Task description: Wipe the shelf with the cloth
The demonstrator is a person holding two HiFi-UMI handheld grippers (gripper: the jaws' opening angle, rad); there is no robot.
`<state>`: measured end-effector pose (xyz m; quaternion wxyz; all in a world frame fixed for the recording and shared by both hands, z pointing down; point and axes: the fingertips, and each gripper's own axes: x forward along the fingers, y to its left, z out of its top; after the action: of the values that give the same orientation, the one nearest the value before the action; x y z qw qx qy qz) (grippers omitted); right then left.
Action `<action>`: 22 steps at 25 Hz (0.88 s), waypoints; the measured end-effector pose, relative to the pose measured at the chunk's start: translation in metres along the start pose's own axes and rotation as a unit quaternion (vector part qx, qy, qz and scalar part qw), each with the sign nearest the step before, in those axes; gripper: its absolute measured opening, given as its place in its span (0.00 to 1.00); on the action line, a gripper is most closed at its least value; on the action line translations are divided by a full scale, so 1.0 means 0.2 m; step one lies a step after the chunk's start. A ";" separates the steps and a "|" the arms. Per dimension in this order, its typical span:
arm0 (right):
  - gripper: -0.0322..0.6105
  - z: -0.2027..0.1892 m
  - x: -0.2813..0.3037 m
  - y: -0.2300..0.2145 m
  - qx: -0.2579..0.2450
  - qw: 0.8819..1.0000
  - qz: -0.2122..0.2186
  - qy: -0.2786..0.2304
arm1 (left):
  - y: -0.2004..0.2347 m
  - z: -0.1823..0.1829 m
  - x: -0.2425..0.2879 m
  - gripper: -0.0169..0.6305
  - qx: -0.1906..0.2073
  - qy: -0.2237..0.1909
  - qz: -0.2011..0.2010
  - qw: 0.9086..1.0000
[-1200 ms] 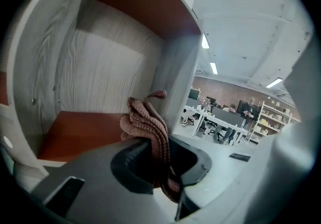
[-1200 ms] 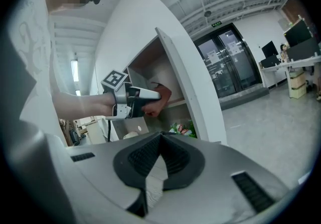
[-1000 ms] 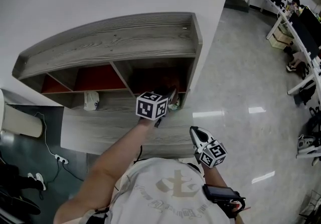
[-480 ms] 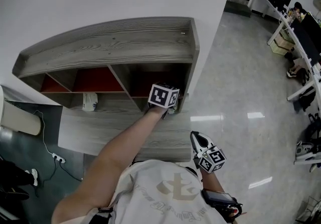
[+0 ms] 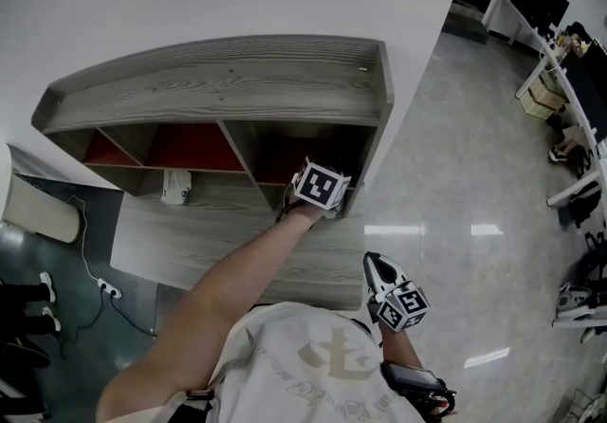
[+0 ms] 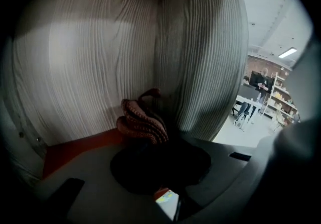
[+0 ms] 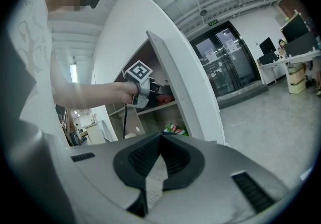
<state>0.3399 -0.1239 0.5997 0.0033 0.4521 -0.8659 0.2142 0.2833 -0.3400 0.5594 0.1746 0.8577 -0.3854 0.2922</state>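
Grey wood-grain boards meet in a corner right ahead of your left tongs (image 6: 153, 142). They are clamped on the bunched reddish-brown cloth (image 6: 142, 122), which sticks out past the tips and sits at that corner; whether it presses on the wood is hard to tell. A red panel (image 6: 75, 148) shows low at the left of that view.

Over the last second your left arm has carried the tongs from the front edge of the shelf (image 5: 218, 80) rightward and deeper into the right-hand compartment. The marker cube now sits just beside the shelf's right side wall (image 5: 383, 118). That suggests this stroke has run out of room: the cloth is at the end of the compartment, so the next move probably calls for drawing it back along the board, not pushing further.

Your right tongs (image 7: 159, 137) hang near your body, well apart from the shelf, with the jaws brought together at the tips and nothing between them.

The other compartments look untouched by the cloth for now; 1 small white object (image 5: 175, 186) sits on the lower board further left.
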 end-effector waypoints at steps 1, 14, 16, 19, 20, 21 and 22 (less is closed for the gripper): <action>0.06 0.00 0.00 0.00 0.000 1.000 0.001 0.000 | 0.03 -0.01 -0.01 0.13 -0.005 0.001 0.006 1.000; 0.06 -0.01 0.13 0.06 -0.006 0.999 0.047 0.017 | 0.44 -0.13 -0.21 0.13 -0.087 -0.006 0.107 0.990; 0.06 -0.02 0.15 0.07 -0.006 0.998 0.054 0.021 | 0.47 -0.14 -0.23 0.13 -0.099 -0.006 0.116 0.988; 0.06 -0.02 0.18 0.08 -0.008 0.998 0.065 0.025 | 0.50 -0.15 -0.24 0.13 -0.115 -0.007 0.128 0.985; 0.06 -0.02 0.19 0.09 -0.008 0.997 0.068 0.026 | 0.50 -0.15 -0.23 0.13 -0.120 -0.008 0.132 0.984; 0.06 -0.01 0.19 0.09 -0.009 0.997 0.071 0.027 | 0.51 -0.16 -0.23 0.13 -0.124 -0.010 0.134 0.983; 0.06 -0.01 0.20 0.09 -0.009 0.997 0.074 0.027 | 0.52 -0.17 -0.22 0.13 -0.128 -0.012 0.138 0.982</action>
<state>0.3015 -0.1454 0.6034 0.0153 0.3808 -0.8984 0.2182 0.1687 -0.3639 0.5641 0.2370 0.7702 -0.5361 0.2515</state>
